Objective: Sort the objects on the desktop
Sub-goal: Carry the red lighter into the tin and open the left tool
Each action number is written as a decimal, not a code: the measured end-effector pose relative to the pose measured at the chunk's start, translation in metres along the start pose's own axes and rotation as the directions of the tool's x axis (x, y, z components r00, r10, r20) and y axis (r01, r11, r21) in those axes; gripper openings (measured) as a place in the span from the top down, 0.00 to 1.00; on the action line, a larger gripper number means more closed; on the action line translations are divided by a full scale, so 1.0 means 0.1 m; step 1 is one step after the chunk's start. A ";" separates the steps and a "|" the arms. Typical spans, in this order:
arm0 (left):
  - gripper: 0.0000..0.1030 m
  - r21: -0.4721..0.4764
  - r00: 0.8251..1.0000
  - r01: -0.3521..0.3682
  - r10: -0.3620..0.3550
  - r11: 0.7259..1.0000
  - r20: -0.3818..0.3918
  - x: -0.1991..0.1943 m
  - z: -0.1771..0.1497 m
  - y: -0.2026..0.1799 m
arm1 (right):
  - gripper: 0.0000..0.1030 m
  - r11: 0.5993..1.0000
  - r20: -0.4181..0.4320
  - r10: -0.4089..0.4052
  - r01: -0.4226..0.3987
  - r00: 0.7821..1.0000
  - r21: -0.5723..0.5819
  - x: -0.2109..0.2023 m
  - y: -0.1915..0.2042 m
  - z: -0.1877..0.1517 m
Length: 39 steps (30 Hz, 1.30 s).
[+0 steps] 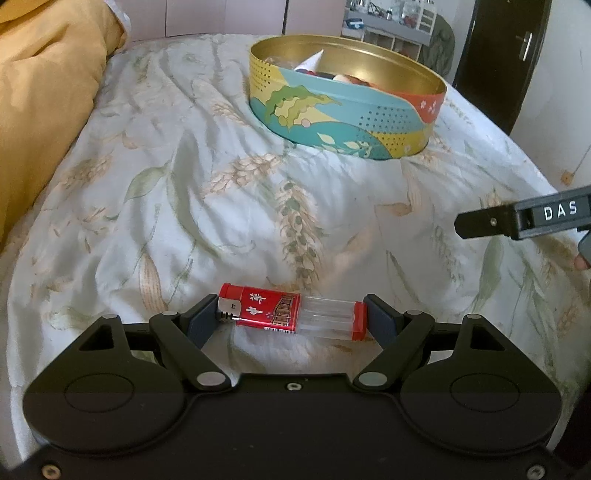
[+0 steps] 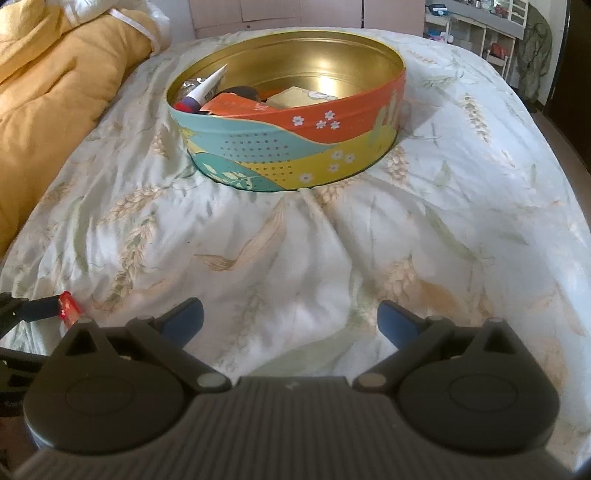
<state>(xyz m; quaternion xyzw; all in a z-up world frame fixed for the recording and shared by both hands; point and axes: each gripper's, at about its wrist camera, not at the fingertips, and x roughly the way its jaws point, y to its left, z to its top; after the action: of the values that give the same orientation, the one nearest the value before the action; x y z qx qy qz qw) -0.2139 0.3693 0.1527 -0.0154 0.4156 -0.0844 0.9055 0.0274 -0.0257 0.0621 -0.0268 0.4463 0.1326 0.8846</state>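
A red and clear lighter lies crosswise between the blue pads of my left gripper, which is shut on its two ends just above the floral bedsheet. In the right wrist view only the lighter's red end shows at the far left. A round colourful tin stands open further back on the bed and holds a tube, an orange packet and other small items. My right gripper hangs open over bare sheet in front of the tin, with nothing between its fingers. One of its fingers enters the left wrist view from the right.
A yellow quilt is piled along the left side of the bed. The bed's edge curves away on the right, with a dark door and cluttered shelves behind. The wrinkled sheet stretches between the grippers and the tin.
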 end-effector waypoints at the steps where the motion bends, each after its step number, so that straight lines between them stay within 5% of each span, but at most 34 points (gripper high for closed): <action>1: 0.21 0.004 1.000 -0.008 0.008 1.000 -0.002 0.00 0.00 -0.01 | 0.00 1.000 -0.004 -0.002 0.002 1.000 -0.001 0.02 0.01 0.00; 16: 0.21 0.023 0.997 -0.072 0.072 0.997 -0.031 0.02 0.33 -0.08 | 0.00 0.994 -0.014 0.046 -0.044 0.999 0.097 0.08 -0.14 0.06; 39: 0.21 0.207 0.997 -0.051 0.039 0.977 0.064 0.03 1.61 -0.48 | 0.00 0.990 -0.001 0.052 -0.052 0.999 0.133 0.11 -0.25 0.11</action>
<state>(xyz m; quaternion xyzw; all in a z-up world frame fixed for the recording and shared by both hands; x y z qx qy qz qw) -0.0977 0.3146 0.2606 0.0864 0.3775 -0.1062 0.9158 0.0487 -0.0461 0.0580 0.0433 0.4566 0.1257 0.8797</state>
